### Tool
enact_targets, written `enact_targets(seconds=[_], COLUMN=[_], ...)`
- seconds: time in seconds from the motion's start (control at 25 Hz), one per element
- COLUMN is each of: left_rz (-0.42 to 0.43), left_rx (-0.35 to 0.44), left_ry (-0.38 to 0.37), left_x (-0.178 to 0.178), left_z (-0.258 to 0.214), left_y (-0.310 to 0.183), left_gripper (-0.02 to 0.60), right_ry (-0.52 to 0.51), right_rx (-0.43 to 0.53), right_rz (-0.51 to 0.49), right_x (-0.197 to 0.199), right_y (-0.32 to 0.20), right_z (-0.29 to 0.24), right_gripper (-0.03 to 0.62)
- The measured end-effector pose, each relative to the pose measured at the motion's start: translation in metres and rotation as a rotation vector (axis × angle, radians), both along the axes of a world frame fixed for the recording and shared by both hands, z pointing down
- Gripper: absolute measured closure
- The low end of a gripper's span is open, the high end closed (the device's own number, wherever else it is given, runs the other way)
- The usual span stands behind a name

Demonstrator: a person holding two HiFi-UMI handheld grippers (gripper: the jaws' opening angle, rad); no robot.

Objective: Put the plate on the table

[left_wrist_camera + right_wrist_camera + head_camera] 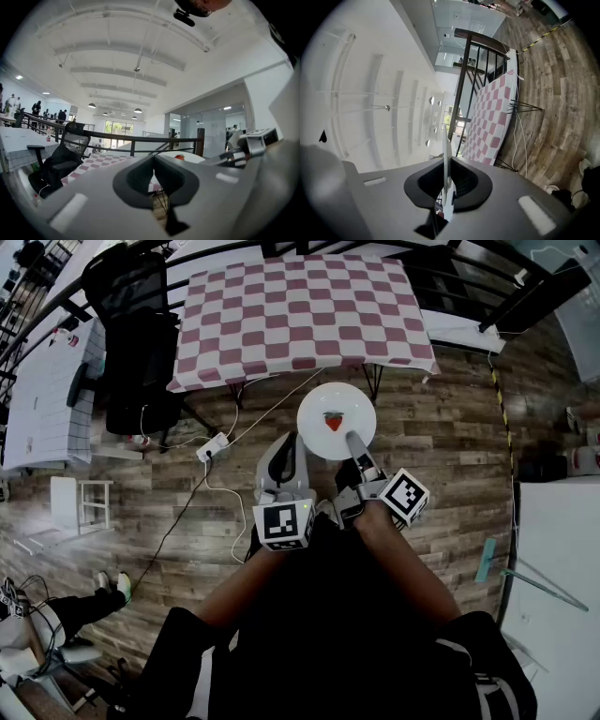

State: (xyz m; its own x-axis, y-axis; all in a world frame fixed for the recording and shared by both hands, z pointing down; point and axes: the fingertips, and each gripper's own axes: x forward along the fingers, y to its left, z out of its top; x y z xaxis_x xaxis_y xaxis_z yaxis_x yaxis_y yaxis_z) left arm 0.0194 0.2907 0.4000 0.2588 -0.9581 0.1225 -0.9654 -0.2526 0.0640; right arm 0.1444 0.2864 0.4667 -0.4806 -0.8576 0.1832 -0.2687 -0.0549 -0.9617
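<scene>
Wood planks of the floor (441, 456) fill most of the head view. At the upper centre of that frame stands the bench (300, 306), covered with a pink-and-white checked cloth and bare on top. A black office chair (141, 352) sits just left of it, in the upper left of the frame. A white power strip (212, 446) with its cable lies on the floor below the bench's lower left corner.

The plate (336, 418) is round and white, with a red strawberry mark (333, 420) at its middle. It is not on the bench. It shows at the centre of the frame, just below the bench's near edge, with floor behind it.

The right gripper (356, 442) reaches up from the lower centre and is clamped on the plate's lower right rim. In the right gripper view the plate (446, 168) runs edge-on as a thin white blade pinched between the two dark pads.

The left gripper (281, 451) is just left of the plate, apart from it. In the left gripper view its jaws are together with nothing between them, and the plate (192, 158) shows beyond them to the right.
</scene>
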Motion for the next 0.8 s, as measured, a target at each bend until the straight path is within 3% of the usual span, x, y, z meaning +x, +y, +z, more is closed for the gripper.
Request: enact_targets(seconds=[0.8], left_rz=[-0.071], left_rx=[-0.019], left_ry=[-0.002], left_x=[-0.012], left_z=[0.007], left_y=[0.01], left_gripper=[0.572], right_ry=[-0.01], right_rx=[-0.014], right_rz=[-0.008], right_x=[0.017], right_y=[0.012], right_z=[0.012], right_gripper=[0.579])
